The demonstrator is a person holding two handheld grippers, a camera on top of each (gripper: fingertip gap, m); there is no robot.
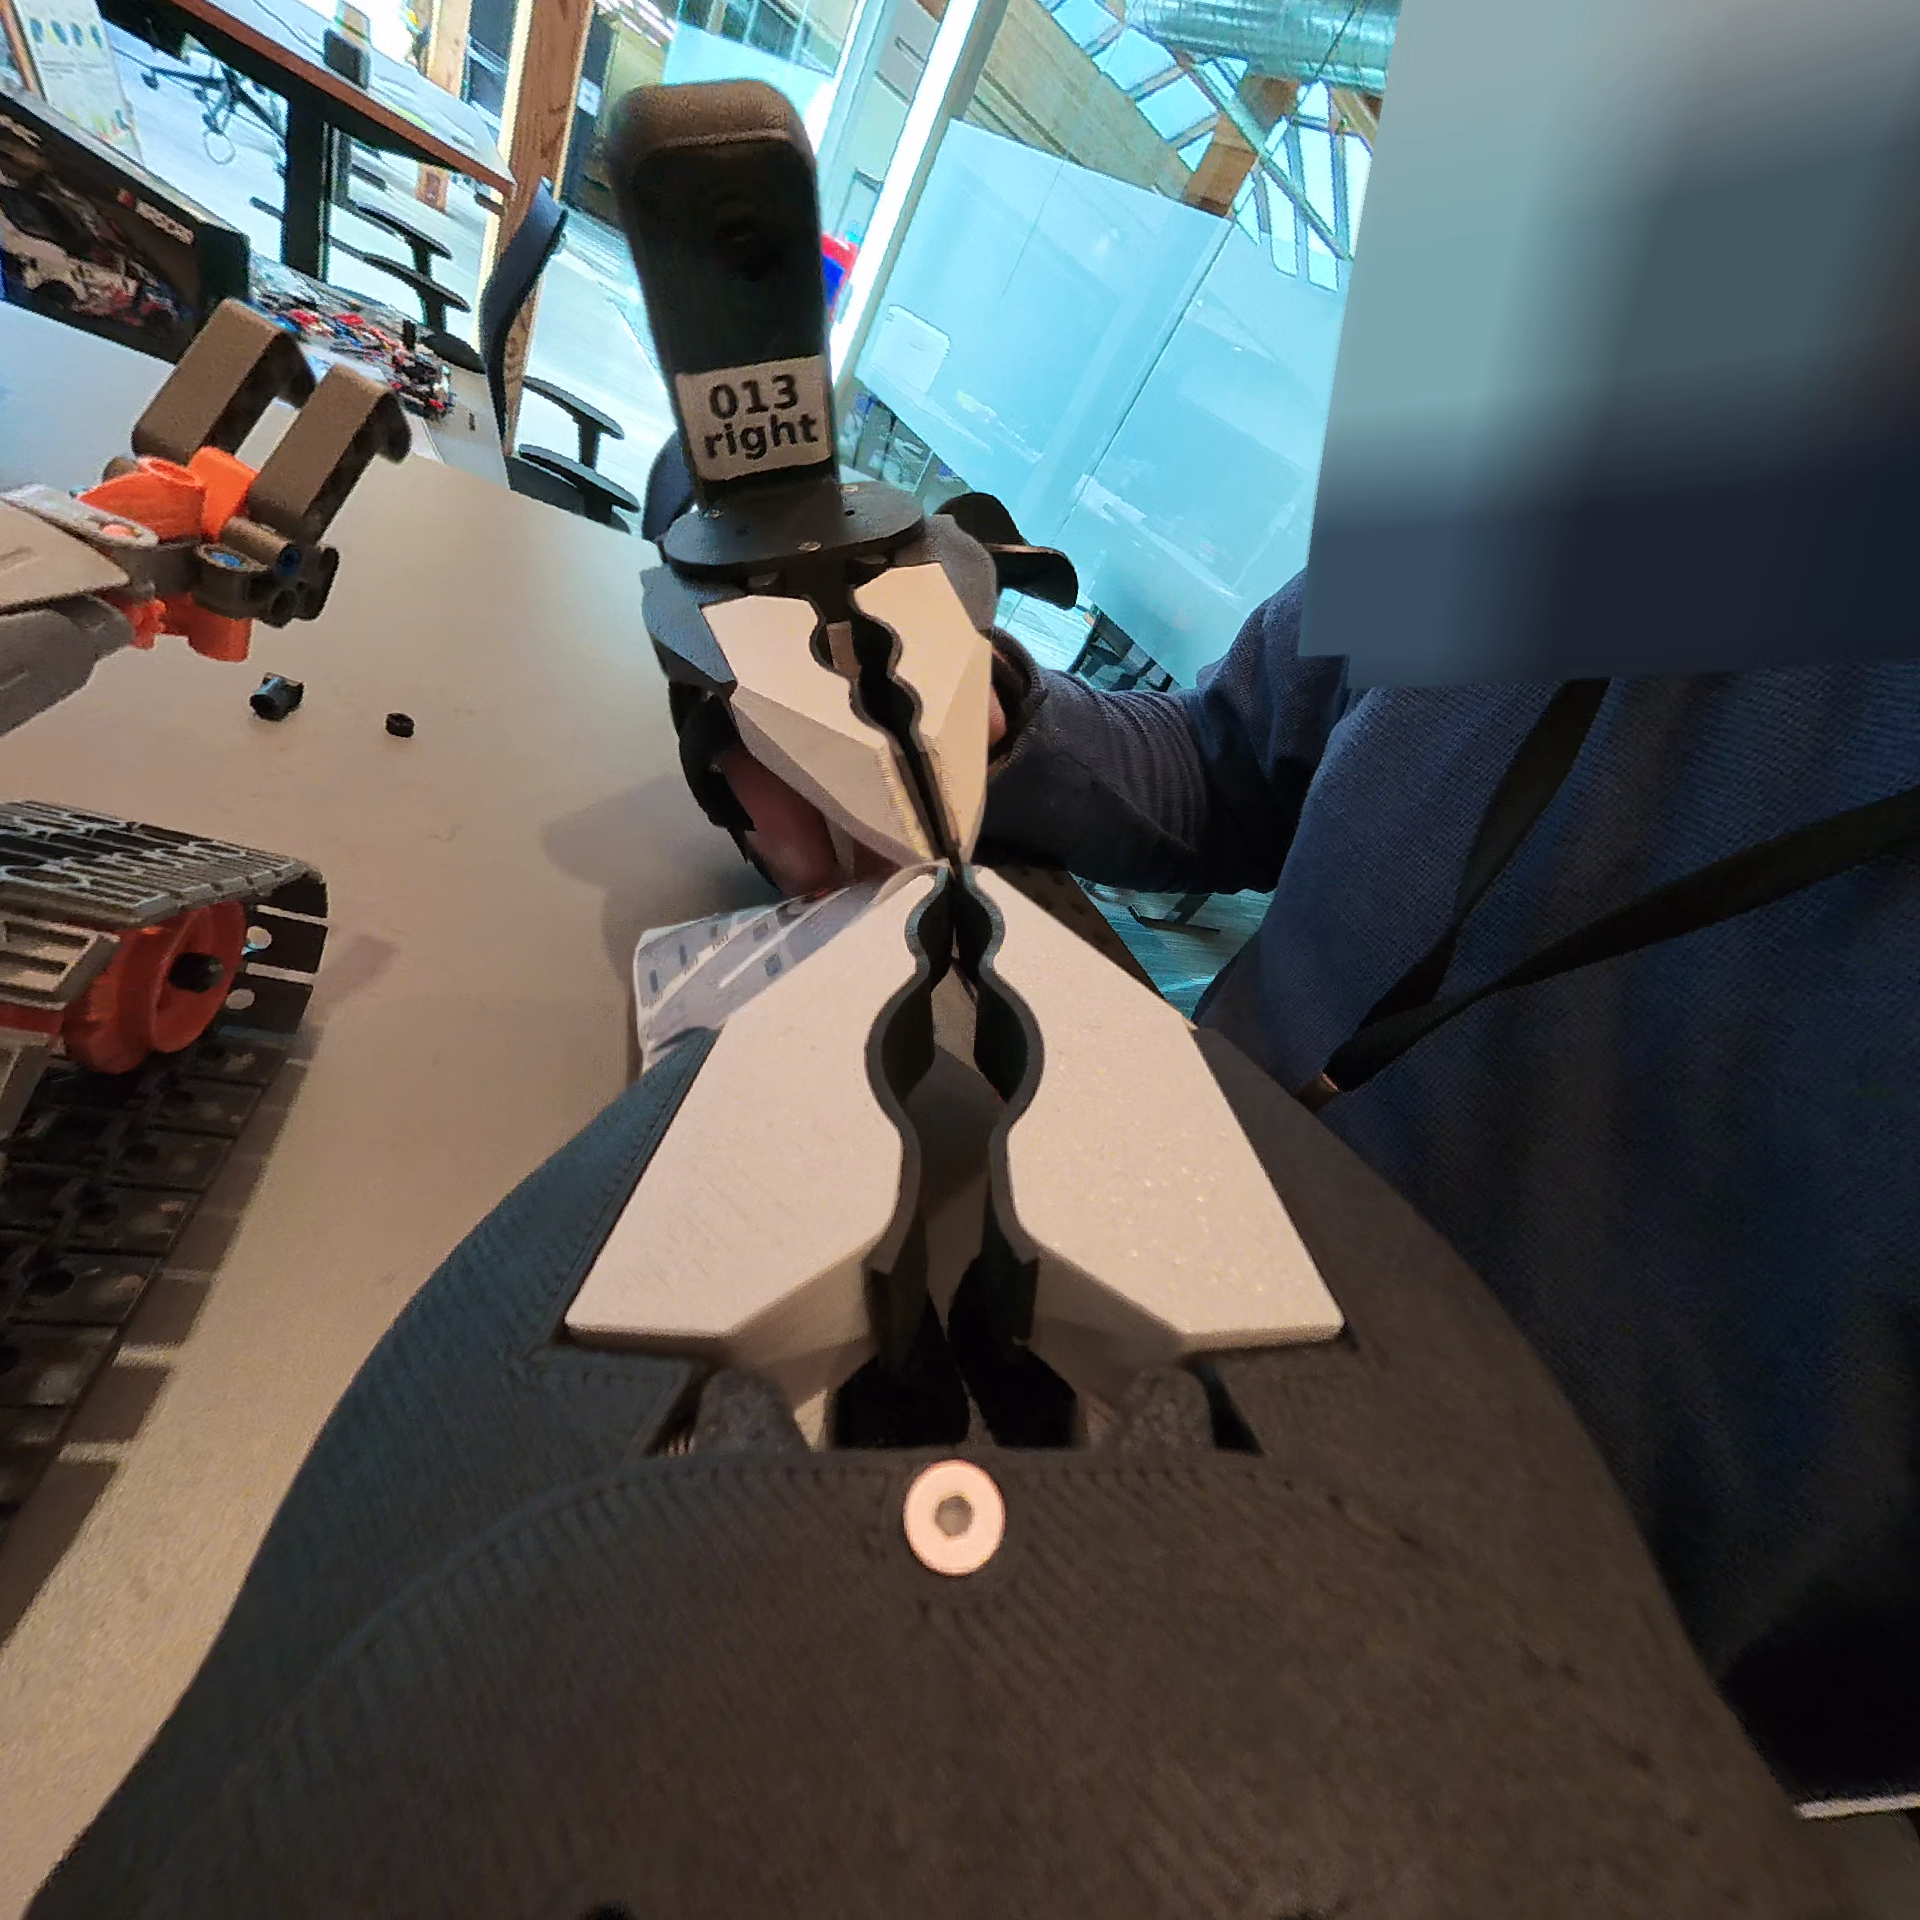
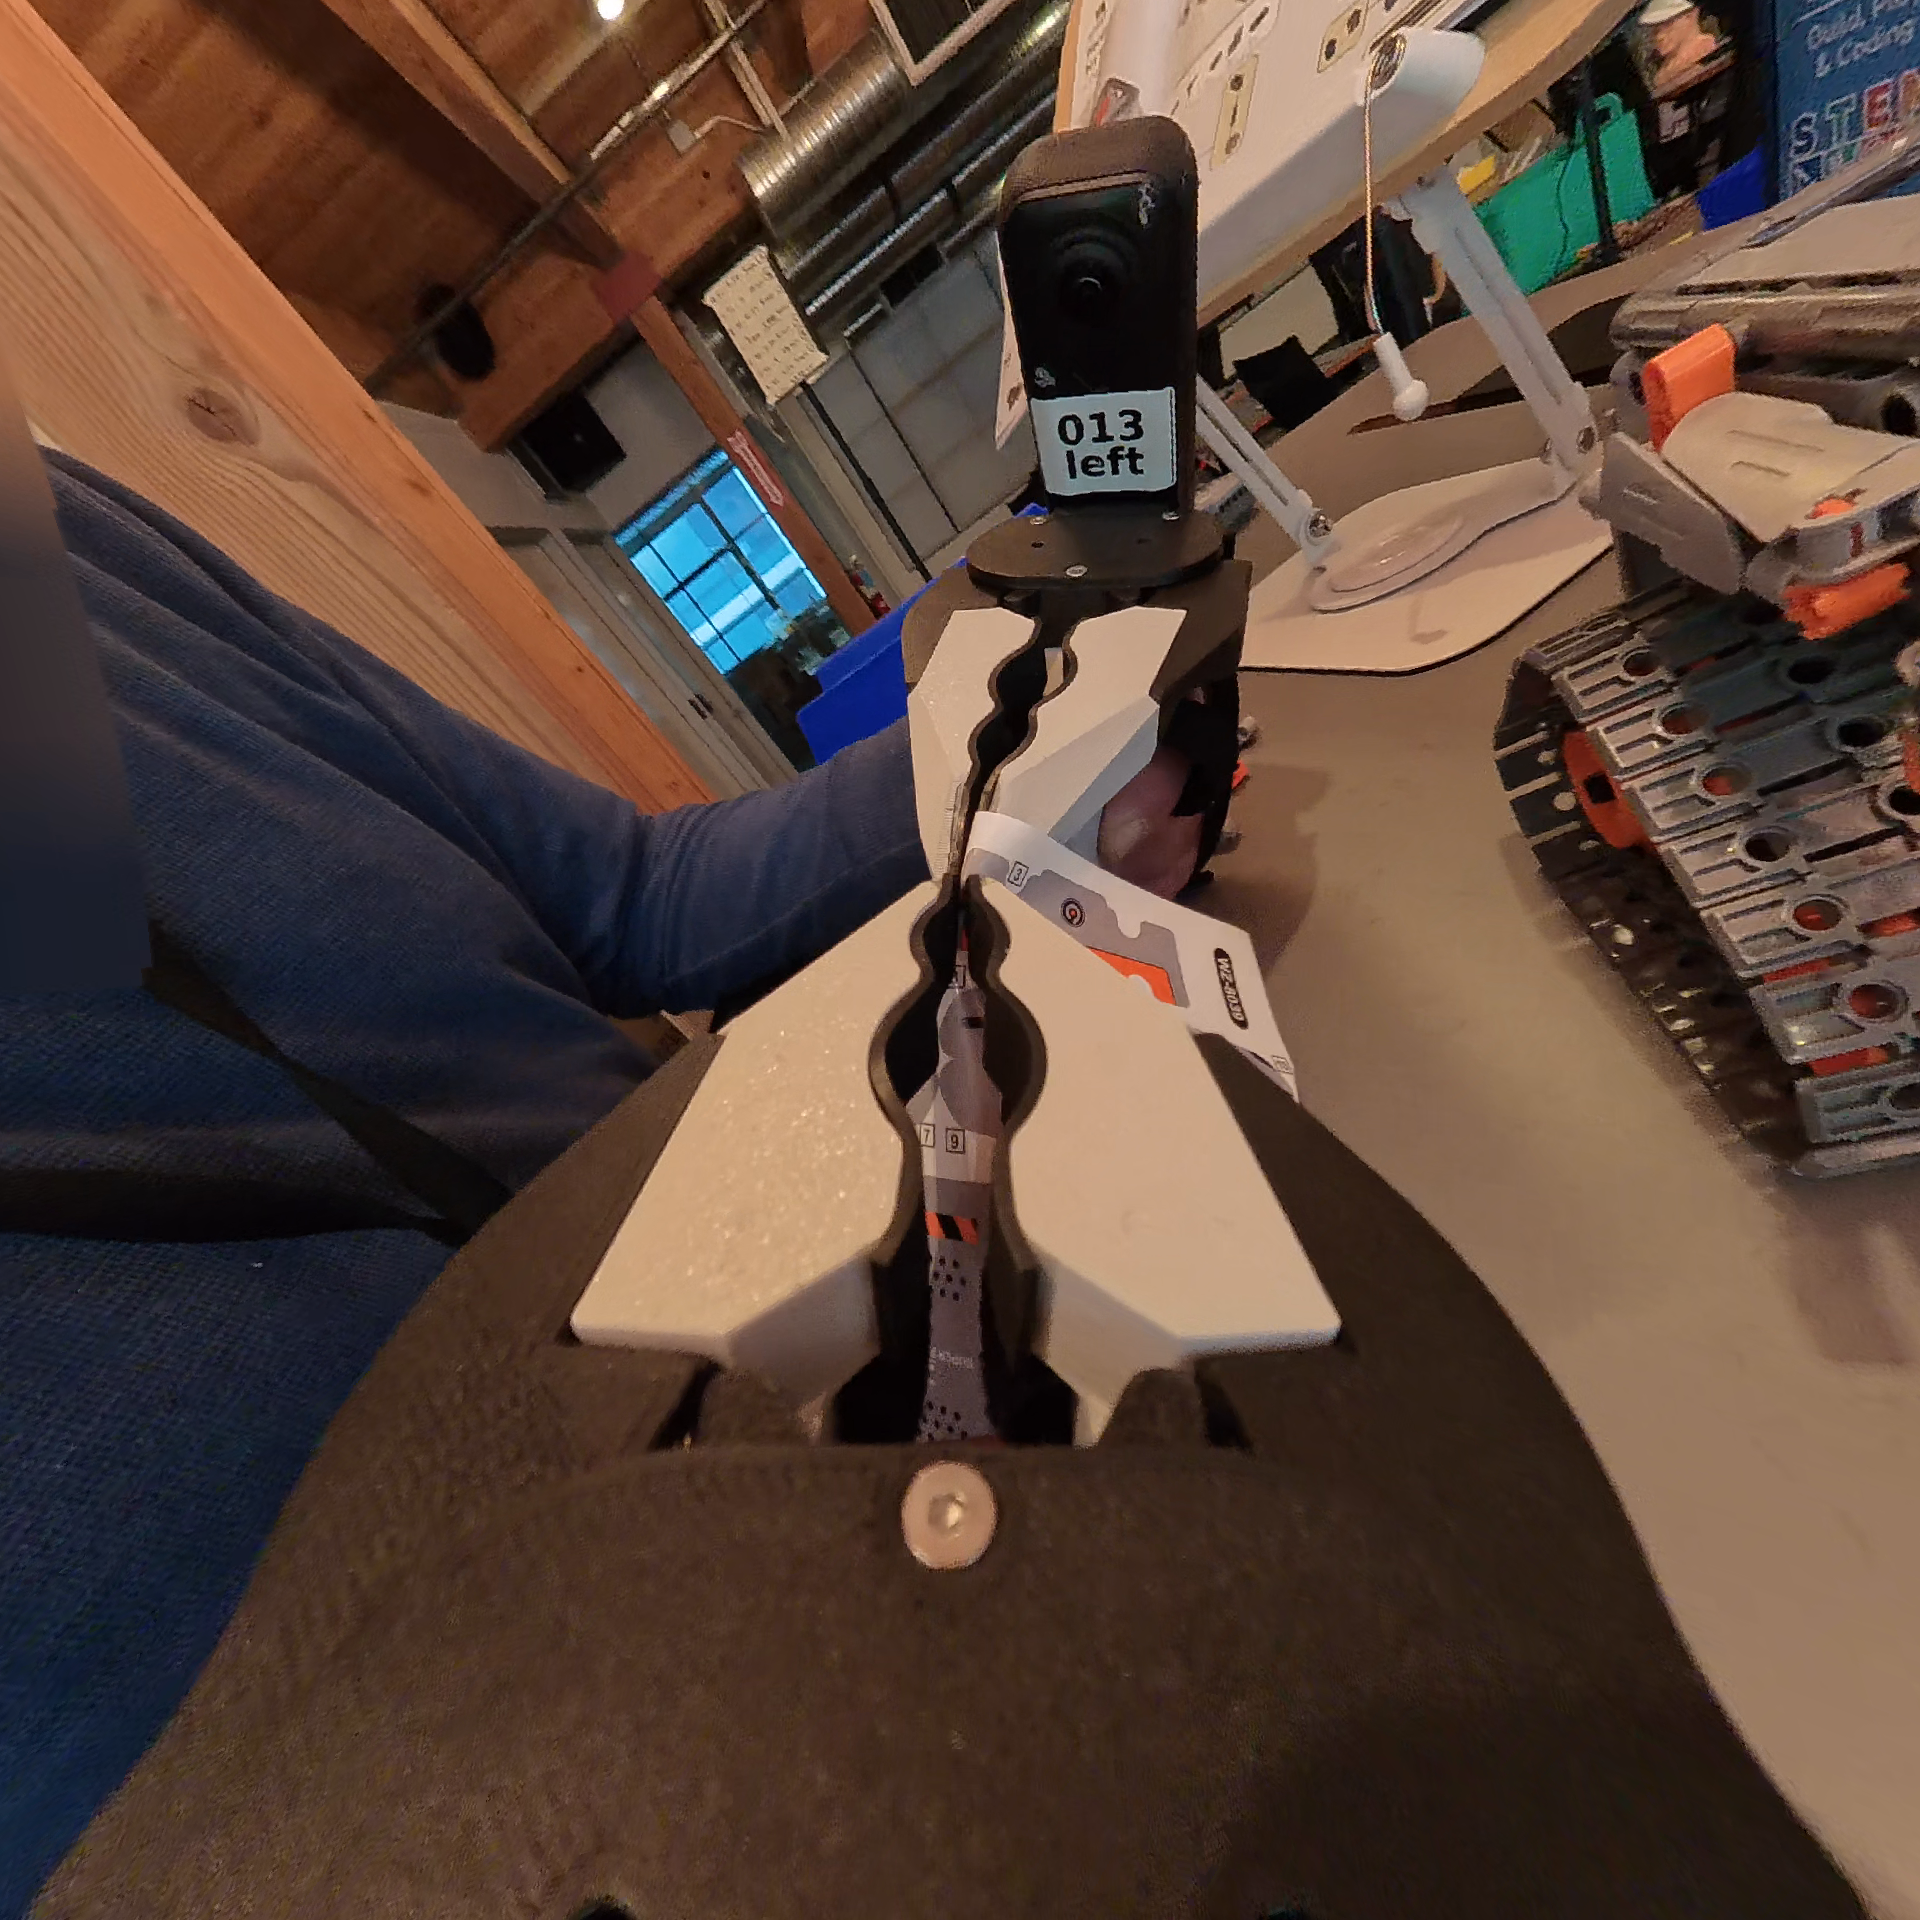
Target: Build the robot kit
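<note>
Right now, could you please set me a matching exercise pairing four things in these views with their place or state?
Things:
1. printed sheet
2. tracked model
3. small black piece
4. white stand

Places or states:
A. lies loose on the table
B. clamped in the right tongs
C. rests on a round base, farther back
D. sits on grey treads with orange hubs

Pairs: 1-B; 2-D; 3-A; 4-C

White printed label (image 1: 764, 421) on black camera (image 1: 717, 229), printed sheet (image 2: 1143, 956), lettered box (image 1: 94, 239)
</note>
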